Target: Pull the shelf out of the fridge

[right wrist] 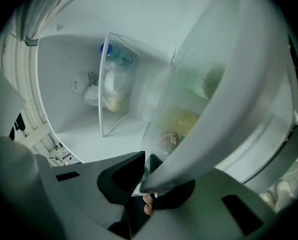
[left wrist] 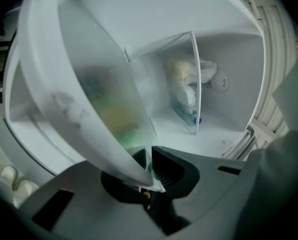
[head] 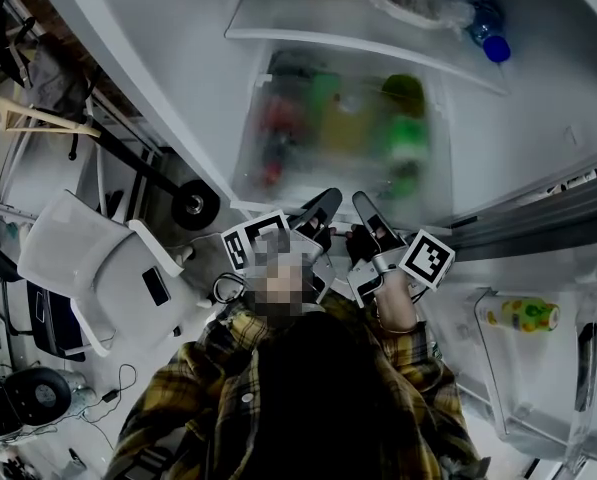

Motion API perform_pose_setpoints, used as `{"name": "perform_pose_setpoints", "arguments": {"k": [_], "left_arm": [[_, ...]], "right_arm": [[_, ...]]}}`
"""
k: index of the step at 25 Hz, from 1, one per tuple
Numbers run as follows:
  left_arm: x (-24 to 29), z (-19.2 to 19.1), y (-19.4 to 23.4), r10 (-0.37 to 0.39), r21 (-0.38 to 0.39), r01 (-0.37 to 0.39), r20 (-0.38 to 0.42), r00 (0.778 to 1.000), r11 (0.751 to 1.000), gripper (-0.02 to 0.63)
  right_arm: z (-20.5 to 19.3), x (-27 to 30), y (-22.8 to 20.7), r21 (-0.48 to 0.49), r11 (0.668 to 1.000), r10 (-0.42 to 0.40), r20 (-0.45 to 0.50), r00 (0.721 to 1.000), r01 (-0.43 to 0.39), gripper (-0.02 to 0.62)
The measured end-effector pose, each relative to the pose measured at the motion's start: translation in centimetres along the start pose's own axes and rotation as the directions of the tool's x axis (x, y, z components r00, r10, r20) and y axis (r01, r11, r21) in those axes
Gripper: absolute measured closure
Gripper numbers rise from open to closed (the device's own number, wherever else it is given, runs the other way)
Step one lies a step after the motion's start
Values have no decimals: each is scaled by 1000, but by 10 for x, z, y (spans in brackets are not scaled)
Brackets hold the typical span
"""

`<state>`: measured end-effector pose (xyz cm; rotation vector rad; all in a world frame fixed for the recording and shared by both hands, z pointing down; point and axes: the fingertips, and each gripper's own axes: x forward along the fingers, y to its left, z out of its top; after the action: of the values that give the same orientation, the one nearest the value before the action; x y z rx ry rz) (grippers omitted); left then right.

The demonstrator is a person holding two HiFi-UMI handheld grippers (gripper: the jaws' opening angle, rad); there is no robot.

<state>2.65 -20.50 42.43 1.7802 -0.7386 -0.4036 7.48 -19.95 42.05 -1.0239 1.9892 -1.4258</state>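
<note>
The shelf is a frosted clear bin low in the open fridge, with blurred green, red and yellow items inside. Its white front lip curves across the left gripper view, and the same lip crosses the right gripper view. My left gripper is shut on that lip, seen close in its own view. Right beside it, my right gripper is also shut on the lip. Both grips sit near the middle of the front edge.
A glass shelf above carries bagged food and a blue-capped bottle. The fridge door stands open at the right, with a yellow bottle in its rack. A white chair stands on the left.
</note>
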Motion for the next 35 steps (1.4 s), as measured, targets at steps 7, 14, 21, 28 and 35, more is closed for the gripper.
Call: {"name": "perform_pose_setpoints", "arguments": {"k": [7,14,21,28,35], "left_arm": [[-7,-12,-4,-6,5,6,-13,1000,1000,558],[-13,-20,-7,-8,4,8,-13,1000,1000,558],[-19,-21,-12,-19,8,19,-7,1000,1000,558],[-22,-23,-14,-28,22,28,1,1000,999,557],[-23,-23,-14,-29,22,29,1,1000,999,557]], "right_arm": [[-5,-12,1,-6,1000,9,-9,1000,-9,546],[-10,-20,5,-18,1000,23,-18,1000,-24,546],[-14,-24,12,-31,999,38,-19,999,-39,545],[-16,-26,14,-48,998,46,-19,999,-47,541],[-17,-27,14,-55,997,46,-16,999,-46,540]]}}
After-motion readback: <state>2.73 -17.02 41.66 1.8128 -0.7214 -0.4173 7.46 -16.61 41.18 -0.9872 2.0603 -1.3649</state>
